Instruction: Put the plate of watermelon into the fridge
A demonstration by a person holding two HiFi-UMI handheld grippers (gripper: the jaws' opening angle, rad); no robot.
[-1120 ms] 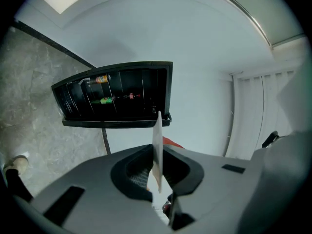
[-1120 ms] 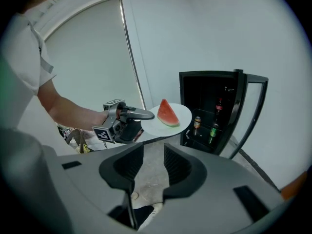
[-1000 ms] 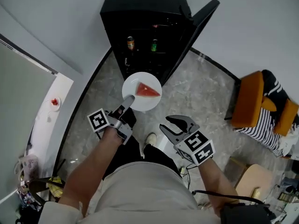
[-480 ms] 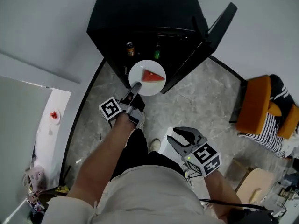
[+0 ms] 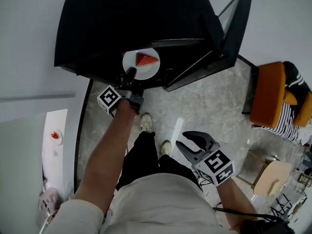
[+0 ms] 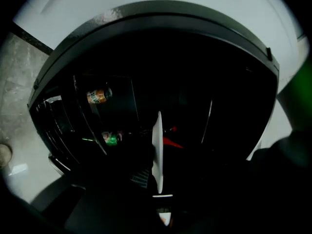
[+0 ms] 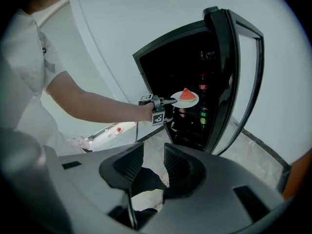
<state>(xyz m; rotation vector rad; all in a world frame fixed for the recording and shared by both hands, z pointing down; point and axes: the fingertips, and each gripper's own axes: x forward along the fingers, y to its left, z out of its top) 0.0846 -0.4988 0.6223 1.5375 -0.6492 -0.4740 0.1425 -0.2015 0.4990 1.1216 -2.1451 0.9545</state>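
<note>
Insertion step: left hand-held gripper (image 5: 130,74), clamped on the plate (image 5: 152,72) rim, at fridge (image 5: 131,18) mouth; level set-down inside required next.

Open fridge (image 5: 122,23), plate (image 5: 152,70) of watermelon (image 5: 145,59) at its mouth
Near rim clamped by the left gripper (image 5: 130,73); right gripper (image 5: 181,139) jaws apart, empty

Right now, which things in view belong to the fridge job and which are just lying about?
Job in hand:
left claw, shut on the white plate
watermelon slice
black fridge
open door

Lying about:
right claw, open and empty
drinks inside the fridge
orange chair
striped cloth
</note>
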